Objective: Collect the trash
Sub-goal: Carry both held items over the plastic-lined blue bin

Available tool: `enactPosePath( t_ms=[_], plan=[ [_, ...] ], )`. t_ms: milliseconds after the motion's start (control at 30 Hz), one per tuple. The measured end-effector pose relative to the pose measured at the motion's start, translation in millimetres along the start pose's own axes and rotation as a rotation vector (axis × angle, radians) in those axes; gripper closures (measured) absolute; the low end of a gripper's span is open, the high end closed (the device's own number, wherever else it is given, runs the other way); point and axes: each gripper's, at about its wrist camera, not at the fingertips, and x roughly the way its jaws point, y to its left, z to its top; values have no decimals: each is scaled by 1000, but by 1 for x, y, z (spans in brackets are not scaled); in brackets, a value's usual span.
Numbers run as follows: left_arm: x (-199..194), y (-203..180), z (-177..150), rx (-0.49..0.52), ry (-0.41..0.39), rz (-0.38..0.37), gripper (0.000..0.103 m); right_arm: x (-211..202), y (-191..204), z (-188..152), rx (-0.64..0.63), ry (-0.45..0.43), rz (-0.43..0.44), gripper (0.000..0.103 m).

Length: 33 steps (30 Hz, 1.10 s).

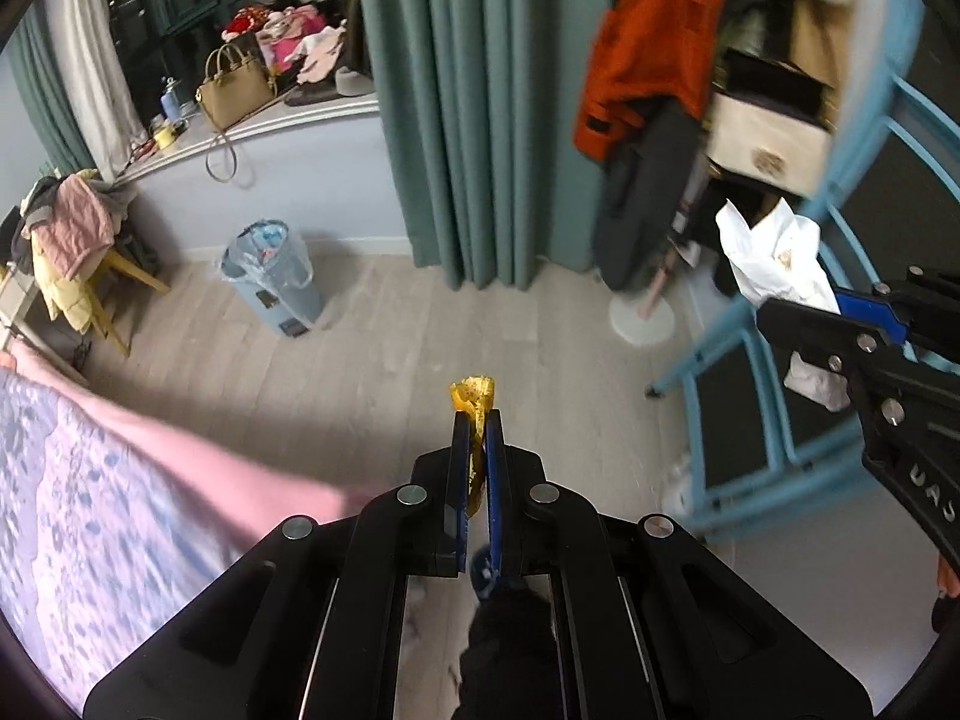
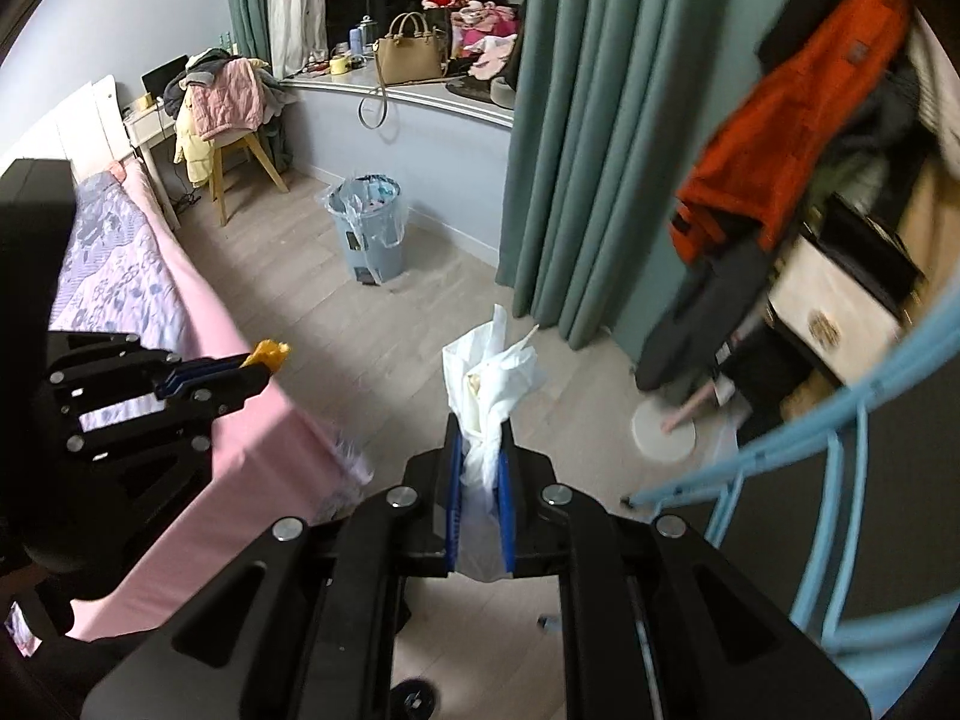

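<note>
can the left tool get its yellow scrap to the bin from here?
Probably yes: the left tool grips the yellow scrap, and open floor leads to the lined bin, whose top is open.

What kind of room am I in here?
Most likely a bedroom: a bed with a pink sheet runs along one side, clothes are heaped on a chair, and coats, one orange, hang nearby.

A tan handbag [image 2: 413,55] sits on the window ledge [image 2: 432,97] beside teal curtains [image 2: 591,138], an orange jacket [image 2: 798,138] hanging nearby.
</note>
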Motion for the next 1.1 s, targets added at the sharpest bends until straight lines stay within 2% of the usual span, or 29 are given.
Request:
enactPosePath(
  t_ms=[167,267,433,467,733,800,933,1100],
  plan=[
    [44,39,68,10,5,-16,99,47,-4,73,-30,10,15,92],
    [72,60,105,33,12,-1,99,80,-11,108,-25,16,27,92],
    [118,99,152,3,44,32,99,134,-10,169,-52,29,67,92],
    [128,109,161,-15,52,41,99,152,-8,188,-73,30,85,92],
    [224,188,253,-179,97,151,99,244,-4,286,-228,16,181,92],
    [237,205,278,-209,96,179,99,264,-8,321,-283,15,221,92],
    [261,239,311,-291,106,226,99,296,-6,369,-384,-2,264,92],
    [285,289,336,-390,127,282,99,343,4,427,-402,22,335,92]
  ],
)
